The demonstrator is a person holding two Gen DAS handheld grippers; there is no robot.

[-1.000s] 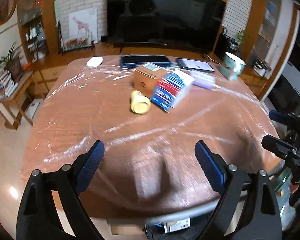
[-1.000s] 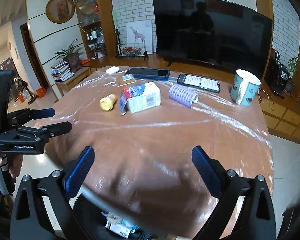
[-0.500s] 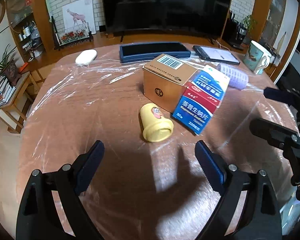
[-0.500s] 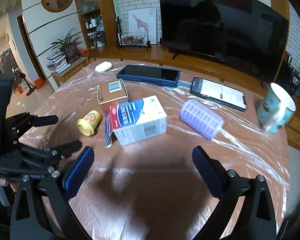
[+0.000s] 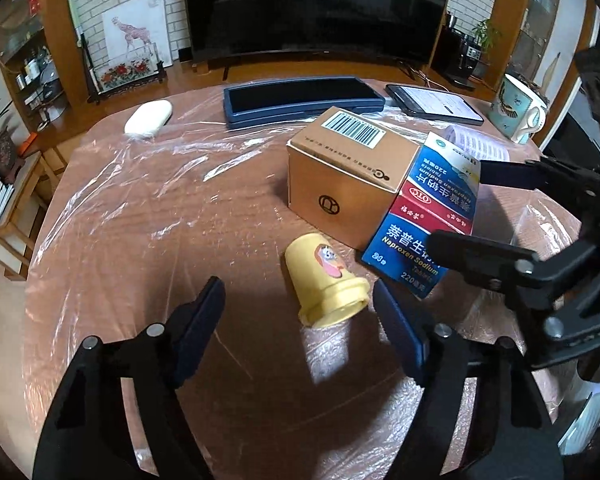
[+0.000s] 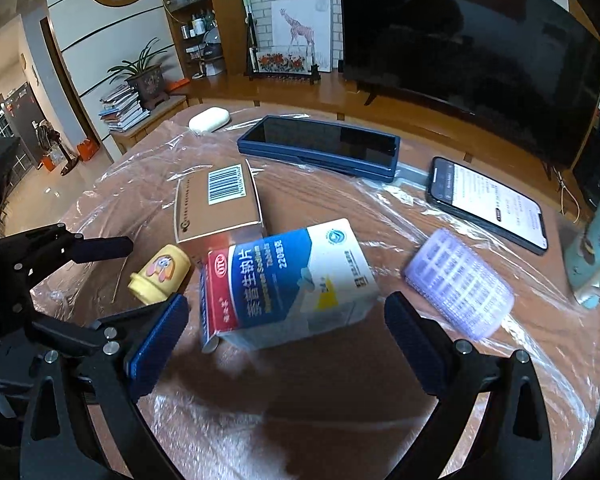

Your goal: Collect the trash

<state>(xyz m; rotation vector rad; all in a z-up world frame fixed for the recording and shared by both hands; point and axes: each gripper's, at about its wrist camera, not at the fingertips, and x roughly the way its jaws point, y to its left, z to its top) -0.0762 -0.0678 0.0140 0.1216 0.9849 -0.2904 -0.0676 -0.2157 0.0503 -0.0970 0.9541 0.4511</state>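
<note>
A small yellow bottle (image 5: 324, 284) lies on its side on the film-covered table (image 5: 140, 240). My left gripper (image 5: 300, 306) hovers over it. The jaws are closing with the bottle's cap end between them, and the pads are clear of it. A blue, red and white medicine box (image 6: 288, 280) lies beside the bottle, and a brown cardboard box (image 6: 216, 204) sits behind it. My right gripper (image 6: 288, 328) is open, its fingers on either side of the near end of the medicine box without touching it. In the left wrist view the right gripper (image 5: 458, 206) reaches in over the medicine box (image 5: 420, 216).
A purple hair roller (image 6: 460, 292) lies to the right of the medicine box. Behind are a lit phone (image 6: 488, 204), a long dark blue case (image 6: 320, 146), a white oval object (image 6: 210, 118) and a patterned mug (image 6: 596, 264) at the right edge. A television stands beyond the table.
Both grippers have come forward and down over the table to the cluster of items. The left jaws have narrowed around the yellow bottle. The right jaws stay wide.
</note>
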